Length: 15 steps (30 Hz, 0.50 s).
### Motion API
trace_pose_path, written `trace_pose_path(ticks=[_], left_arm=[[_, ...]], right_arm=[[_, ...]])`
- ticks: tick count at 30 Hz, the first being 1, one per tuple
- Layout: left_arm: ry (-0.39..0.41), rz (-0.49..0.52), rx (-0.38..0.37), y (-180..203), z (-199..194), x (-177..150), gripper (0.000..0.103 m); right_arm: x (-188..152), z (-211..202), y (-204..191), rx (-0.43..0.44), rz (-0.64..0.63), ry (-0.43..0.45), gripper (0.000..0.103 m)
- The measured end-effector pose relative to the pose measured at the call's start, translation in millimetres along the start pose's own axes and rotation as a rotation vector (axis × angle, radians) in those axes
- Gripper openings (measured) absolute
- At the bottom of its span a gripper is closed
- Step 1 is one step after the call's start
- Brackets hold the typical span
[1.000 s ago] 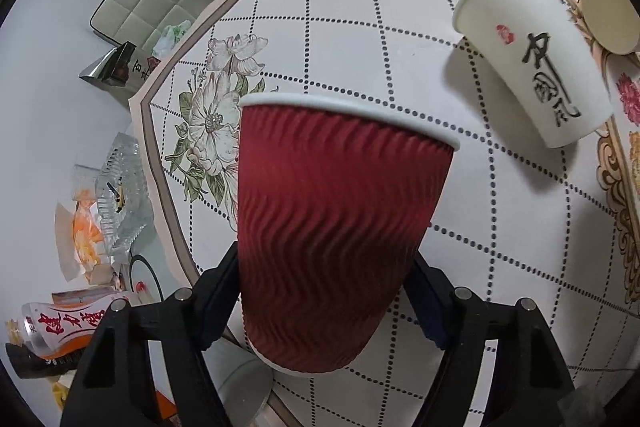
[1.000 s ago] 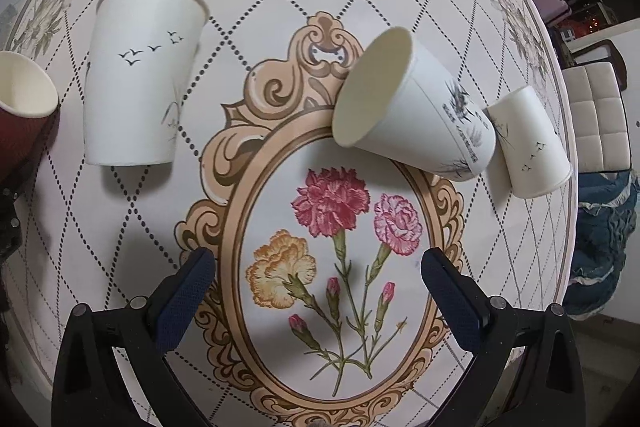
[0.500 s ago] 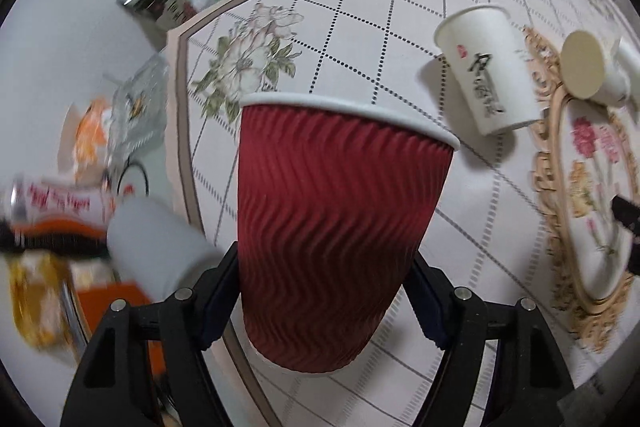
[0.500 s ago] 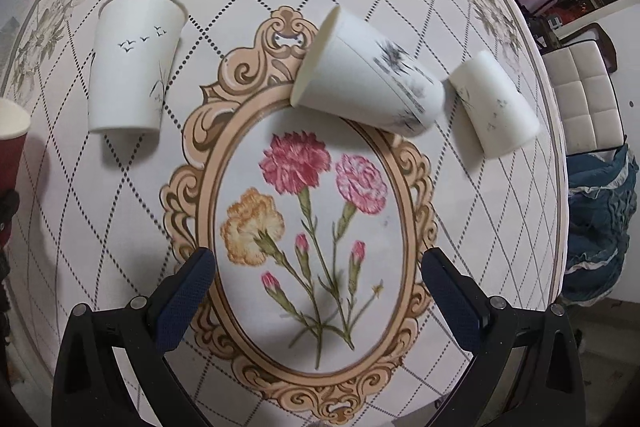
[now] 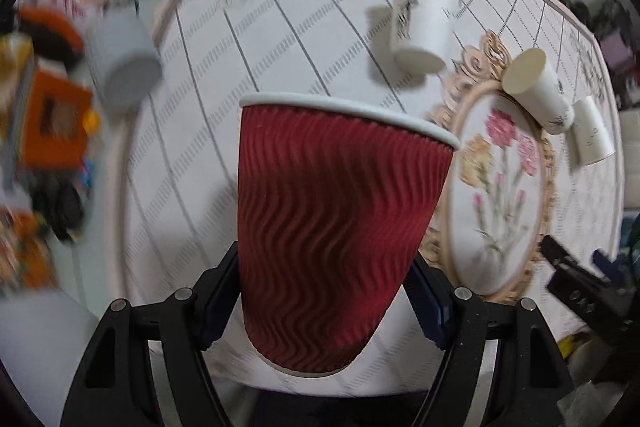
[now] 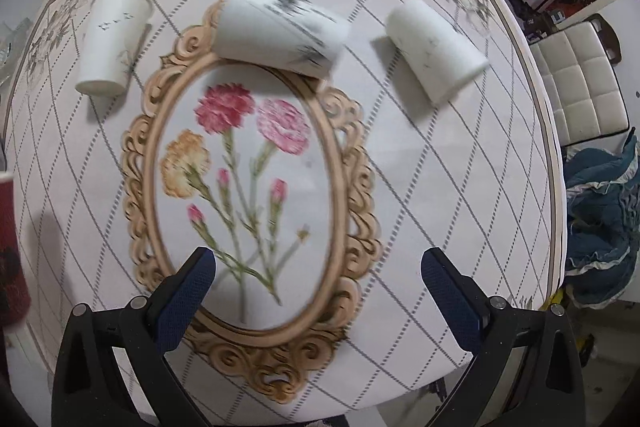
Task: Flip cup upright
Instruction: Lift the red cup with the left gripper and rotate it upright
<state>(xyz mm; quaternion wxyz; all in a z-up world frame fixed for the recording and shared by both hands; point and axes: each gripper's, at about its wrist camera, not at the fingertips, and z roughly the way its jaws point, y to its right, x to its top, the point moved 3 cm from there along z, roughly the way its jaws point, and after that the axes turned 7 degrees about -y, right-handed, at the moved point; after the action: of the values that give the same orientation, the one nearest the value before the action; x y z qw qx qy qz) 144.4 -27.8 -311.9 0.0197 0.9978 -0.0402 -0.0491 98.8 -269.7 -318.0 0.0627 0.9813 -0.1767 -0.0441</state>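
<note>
My left gripper (image 5: 324, 303) is shut on a red ribbed paper cup (image 5: 336, 219) with a white rim, held rim-up above the table; the cup also shows at the left edge of the right wrist view (image 6: 10, 247). My right gripper (image 6: 318, 291) is open and empty over the flower medallion (image 6: 240, 167). Three white paper cups lie on their sides on the table: one at the far left (image 6: 112, 43), one on the medallion's top edge (image 6: 280, 27), one to the right (image 6: 436, 47).
The table (image 6: 460, 187) has a patterned cloth with a diamond grid. A white padded chair (image 6: 580, 83) and blue fabric (image 6: 600, 207) are off the right edge. Blurred clutter, with an orange box (image 5: 52, 119) and a grey cylinder (image 5: 120, 59), lies beyond the left edge.
My left gripper has swung with the red cup, so the table view has rotated and shifted. My right gripper has pulled back; the white cups now look farther away.
</note>
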Motion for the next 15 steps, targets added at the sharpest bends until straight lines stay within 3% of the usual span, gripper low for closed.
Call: trace_pose_path(ticks=[10,15], left_arm=[[-0.118,-0.182,-0.182,32.9,52.8,-27.1,0.073],[-0.114,-0.167,-0.170,40.4,69.5,-27.8,0.074]], right_arm=[[-23.3,39.0,41.7,0.004,0.024,-0.043,0.103],[-31.3,50.0,52.0,-0.022,0.023,-0.056,0.103]])
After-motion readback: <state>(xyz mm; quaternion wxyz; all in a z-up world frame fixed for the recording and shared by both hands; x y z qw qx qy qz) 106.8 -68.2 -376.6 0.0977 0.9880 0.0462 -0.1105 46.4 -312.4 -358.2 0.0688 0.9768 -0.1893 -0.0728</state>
